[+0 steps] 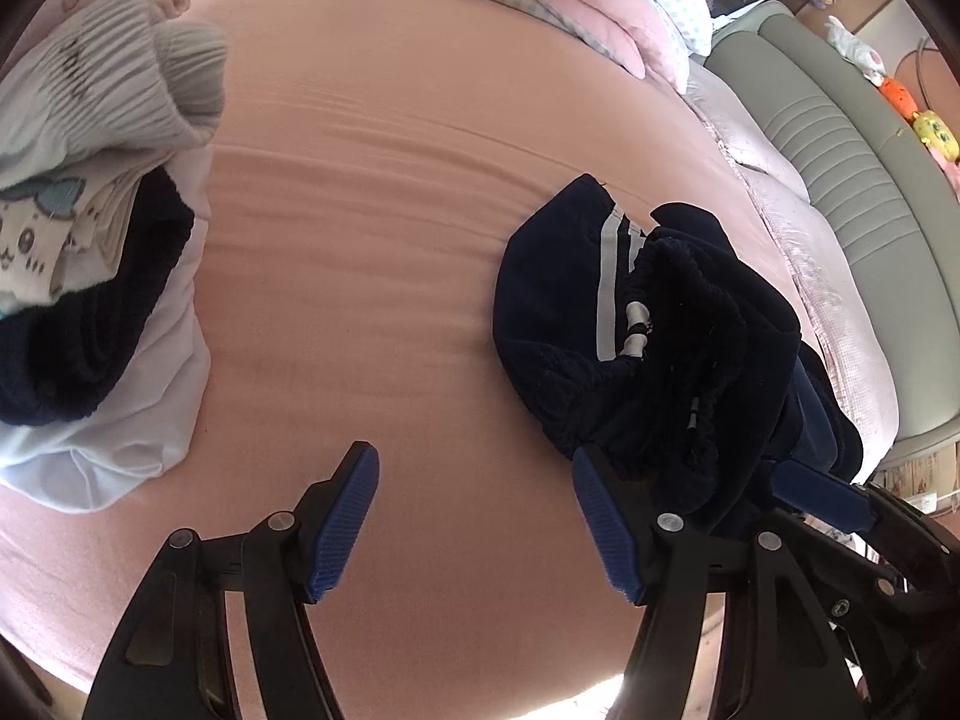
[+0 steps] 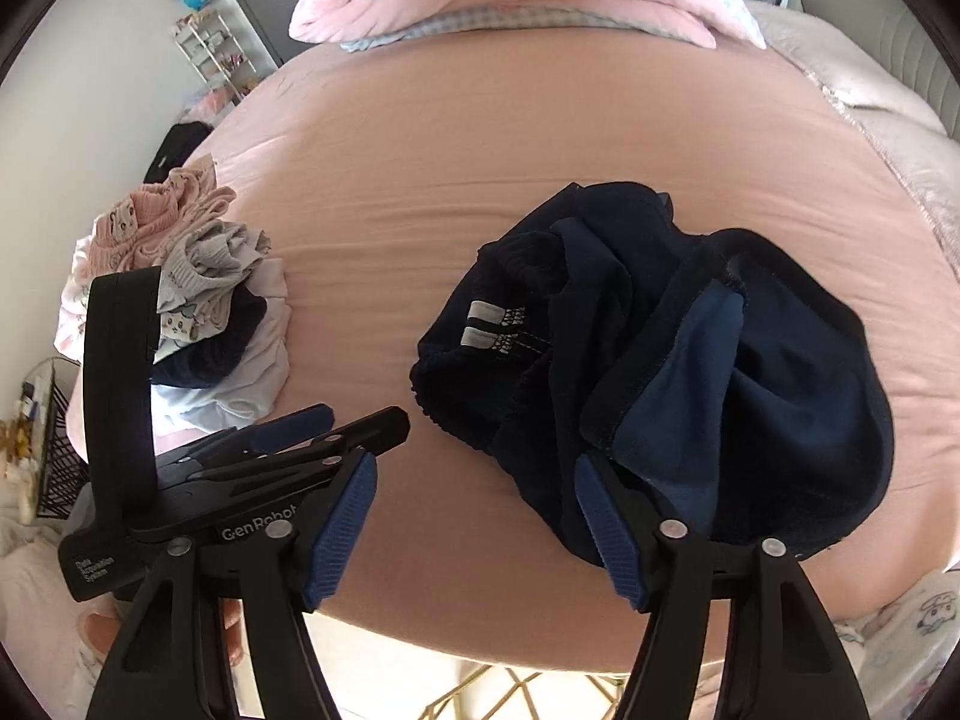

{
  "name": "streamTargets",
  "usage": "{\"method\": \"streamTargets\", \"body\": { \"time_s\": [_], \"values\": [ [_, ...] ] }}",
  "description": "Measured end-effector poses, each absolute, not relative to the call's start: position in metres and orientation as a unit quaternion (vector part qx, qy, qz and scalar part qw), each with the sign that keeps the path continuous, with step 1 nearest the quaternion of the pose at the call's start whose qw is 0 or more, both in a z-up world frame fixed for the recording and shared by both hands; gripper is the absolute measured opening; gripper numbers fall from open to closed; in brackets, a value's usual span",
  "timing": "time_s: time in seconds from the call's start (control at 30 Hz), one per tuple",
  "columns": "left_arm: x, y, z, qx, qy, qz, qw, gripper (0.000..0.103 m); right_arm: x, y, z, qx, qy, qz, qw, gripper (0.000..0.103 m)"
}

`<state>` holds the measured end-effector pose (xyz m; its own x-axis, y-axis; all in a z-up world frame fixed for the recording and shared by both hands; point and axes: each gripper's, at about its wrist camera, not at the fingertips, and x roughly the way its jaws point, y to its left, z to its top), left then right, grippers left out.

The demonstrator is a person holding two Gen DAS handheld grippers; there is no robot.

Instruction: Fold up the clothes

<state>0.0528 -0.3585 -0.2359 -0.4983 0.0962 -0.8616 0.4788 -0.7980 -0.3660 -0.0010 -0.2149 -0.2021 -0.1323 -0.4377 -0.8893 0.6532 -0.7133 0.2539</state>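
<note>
While I held both tools low over the pink bed (image 1: 372,192), the crumpled navy garment (image 2: 690,360) lay at its near right. My left hand-held gripper (image 1: 474,522) and right hand-held gripper (image 2: 474,522) stood spread, pinching nothing. A pile of clothes (image 1: 90,210) sat far left.

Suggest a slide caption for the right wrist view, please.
Open right gripper above a crumpled navy garment on a pink bed.
</note>
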Motion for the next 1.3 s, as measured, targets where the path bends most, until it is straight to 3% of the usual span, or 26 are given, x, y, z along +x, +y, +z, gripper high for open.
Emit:
{"method": "streamTargets", "body": {
  "time_s": [0.17,0.33,0.53,1.07,1.13,1.2,1.3],
  "values": [
    [0.044,-0.359,-0.237,0.486,0.272,-0.825,0.095,0.065,-0.009,-0.215,-0.215,0.583,0.057,-0.727,0.358,0.054],
    [0.042,-0.365,-0.246,0.487,0.289,-0.82,0.084,0.064,-0.019,-0.218,-0.227,0.6,0.039,-0.72,0.346,0.054],
    [0.036,-0.366,-0.246,0.48,0.305,-0.82,0.07,0.064,-0.031,-0.212,-0.231,0.6,0.076,-0.749,0.272,0.054],
    [-0.016,-0.331,-0.251,0.511,0.206,-0.831,0.077,0.064,-0.038,-0.209,-0.248,0.568,0.155,-0.786,0.188,0.054],
    [-0.018,-0.331,-0.252,0.513,0.201,-0.83,0.084,0.062,-0.039,-0.208,-0.251,0.57,0.16,-0.785,0.183,0.054],
    [-0.019,-0.332,-0.254,0.514,0.199,-0.829,0.097,0.048,-0.041,-0.203,-0.251,0.572,0.153,-0.786,0.18,0.054],
    [-0.018,-0.336,-0.257,0.514,0.209,-0.824,0.112,0.039,-0.042,-0.196,-0.252,0.568,0.152,-0.789,0.177,0.053]
  ]
}}
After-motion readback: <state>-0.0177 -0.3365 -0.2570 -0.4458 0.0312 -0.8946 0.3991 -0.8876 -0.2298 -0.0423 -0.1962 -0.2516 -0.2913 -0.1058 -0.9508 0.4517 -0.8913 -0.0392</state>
